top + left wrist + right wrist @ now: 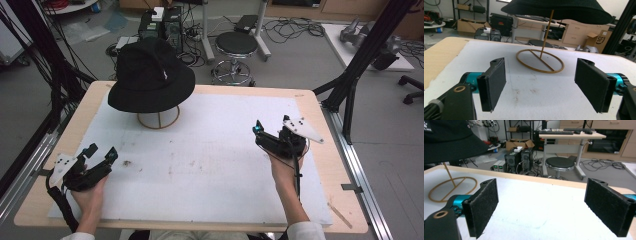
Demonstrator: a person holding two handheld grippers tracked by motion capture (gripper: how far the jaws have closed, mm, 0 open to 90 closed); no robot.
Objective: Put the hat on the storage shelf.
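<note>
1. My left gripper (101, 153) sits at the table's near left, held in my left hand (89, 192) over the white mat (215, 165), with its jaws spread wide and nothing between them
2. In the left gripper view that gripper (541, 86) shows both black pads, the left pad (492, 83) and the right pad (594, 83) well apart, and bare mat (536, 95) lies between them
3. Ahead of those jaws stands the stand (540, 60), a gold ring flat on the mat with a thin rod rising from its middle, tilted a little
4. The hat (150, 75), a black bucket hat, rests on top of that stand (159, 119) at the far left of the mat, brim hanging clear of the surface; from the left gripper I see its brim (559, 10) from below
5. A small dark stain (126, 163) marks the mat just right of my left gripper
6. My right gripper (260, 135) is held at the right of the mat in my right hand (285, 167), its grey plate (302, 129) on top, pointing left and away
7. In the right gripper view its jaws (549, 205) also stand wide open and empty, with the hat (449, 140) and ring (452, 188) off to the left, well apart from the pads
8. The wooden table (330, 165) edge runs past the mat on the right, and a black stool (236, 45) stands on the floor beyond the far edge
</note>
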